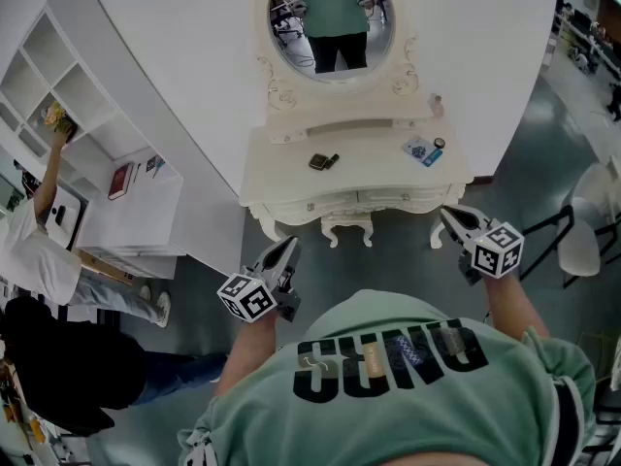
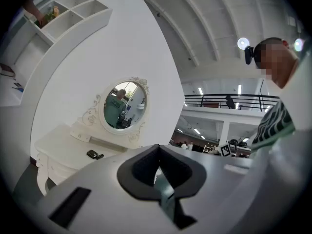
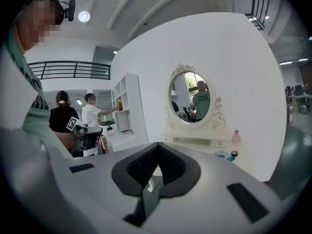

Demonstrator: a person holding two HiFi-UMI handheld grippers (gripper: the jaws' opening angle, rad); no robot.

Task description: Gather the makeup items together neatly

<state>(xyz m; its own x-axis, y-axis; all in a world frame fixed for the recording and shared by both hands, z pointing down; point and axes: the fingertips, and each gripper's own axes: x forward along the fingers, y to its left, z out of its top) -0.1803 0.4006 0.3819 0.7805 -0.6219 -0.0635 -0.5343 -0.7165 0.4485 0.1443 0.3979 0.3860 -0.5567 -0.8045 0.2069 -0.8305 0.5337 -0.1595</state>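
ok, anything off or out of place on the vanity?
Nothing spilled or damaged. The makeup is just scattered on the white dressing table: a dark flat case left of centre, a blue-and-white packet and small round black jar at the right end, a small pink bottle up on the mirror shelf.

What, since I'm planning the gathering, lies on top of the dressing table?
On the dressing table: a dark compact left of centre, a blue packet and a small round jar at right, a pink bottle on the raised ledge. Drawer contents are hidden.
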